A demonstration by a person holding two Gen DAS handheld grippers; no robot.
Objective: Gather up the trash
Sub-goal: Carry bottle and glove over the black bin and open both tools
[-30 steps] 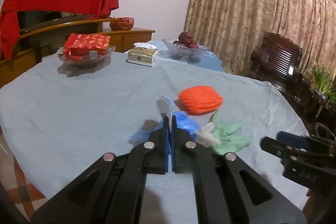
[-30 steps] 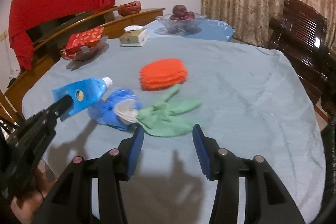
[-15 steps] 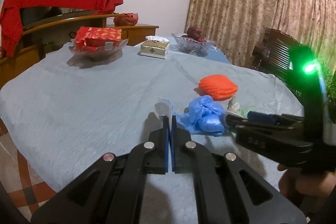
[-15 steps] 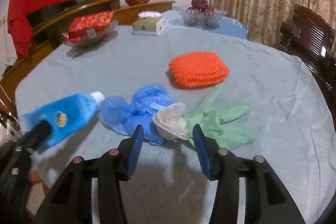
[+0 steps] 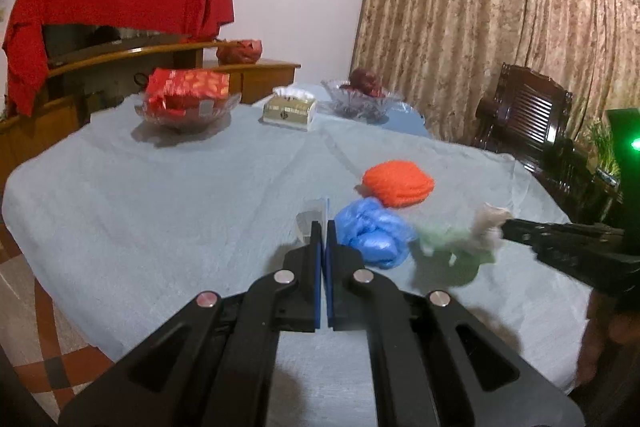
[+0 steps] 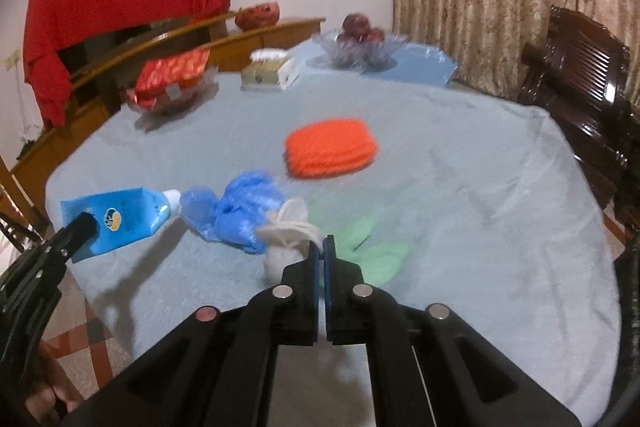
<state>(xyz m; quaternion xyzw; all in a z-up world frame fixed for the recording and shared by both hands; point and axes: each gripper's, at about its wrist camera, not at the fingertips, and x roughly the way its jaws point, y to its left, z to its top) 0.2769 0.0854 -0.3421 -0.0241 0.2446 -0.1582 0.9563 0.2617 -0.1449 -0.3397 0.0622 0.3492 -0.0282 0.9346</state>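
Trash lies in a loose cluster on the near part of the tablecloth (image 5: 168, 211). In the left wrist view, the left gripper (image 5: 323, 227) has its fingers pressed together on the flat end of the blue tube (image 5: 316, 215), seen edge-on and held above the cloth. Just beside it sits the crumpled blue plastic (image 5: 370, 235), with the orange net (image 5: 398, 183) behind. To the right, the right gripper (image 5: 506, 225) holds the white wad (image 5: 488, 225), and the green glove (image 5: 452, 251) smears below it; blur makes it hard to say whether the glove is lifted too.

In the right wrist view, the right gripper (image 6: 323, 245) is clamped on the white wad (image 6: 290, 233), which appears raised off the cloth. The green glove (image 6: 372, 251) spreads behind it, the blue plastic (image 6: 240, 211) lies left, and the blue tube (image 6: 124, 215) hangs in the left gripper (image 6: 82, 227).

The step in hand looks like pickup, both hands loaded. The next move calls for carrying both pieces to a bin, which no view shows, then taking the plastic, glove and net.
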